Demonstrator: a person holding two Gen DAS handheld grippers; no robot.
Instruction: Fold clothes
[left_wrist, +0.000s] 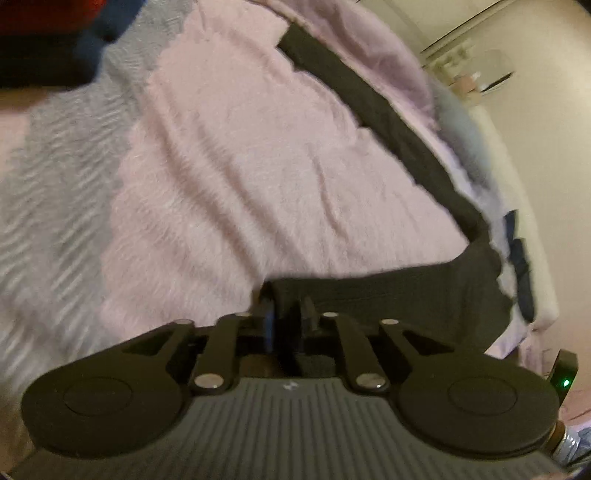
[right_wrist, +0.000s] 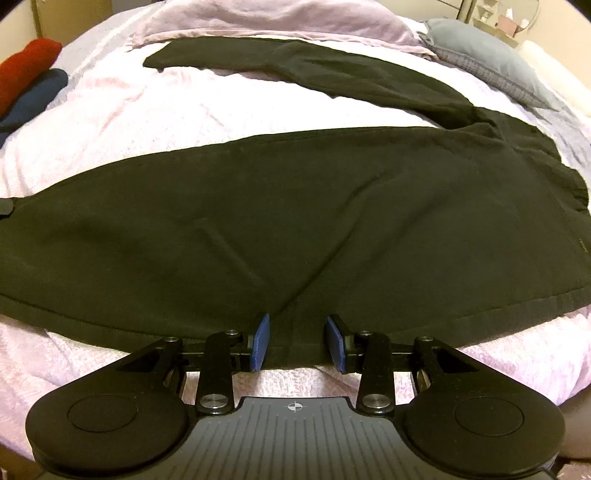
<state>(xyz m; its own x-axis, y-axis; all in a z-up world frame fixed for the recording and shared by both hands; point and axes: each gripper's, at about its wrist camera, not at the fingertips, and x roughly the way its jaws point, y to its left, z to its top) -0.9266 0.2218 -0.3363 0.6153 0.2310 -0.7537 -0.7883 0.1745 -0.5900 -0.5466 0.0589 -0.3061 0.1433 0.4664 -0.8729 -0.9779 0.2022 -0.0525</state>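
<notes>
Black trousers (right_wrist: 295, 221) lie spread flat on a fuzzy pink blanket (right_wrist: 147, 107), one leg angled off toward the back. My right gripper (right_wrist: 297, 341) hovers at their near edge. It is open, with the blue pads (right_wrist: 260, 341) on either side of the hem and not pressing it. The left wrist view is blurred. In it my left gripper (left_wrist: 287, 310) stands nearly closed, with the edge of the black trousers (left_wrist: 406, 295) pinched between its fingers. From there the cloth runs off to the right and up over the pink blanket (left_wrist: 258, 166).
A red folded garment (right_wrist: 29, 70) and a dark blue one (right_wrist: 37, 96) sit at the blanket's far left. A grey pillow (right_wrist: 480, 55) and a crumpled lilac sheet (right_wrist: 258, 18) lie along the back. A pale wall with shelves (left_wrist: 461, 74) stands beyond the bed's right side.
</notes>
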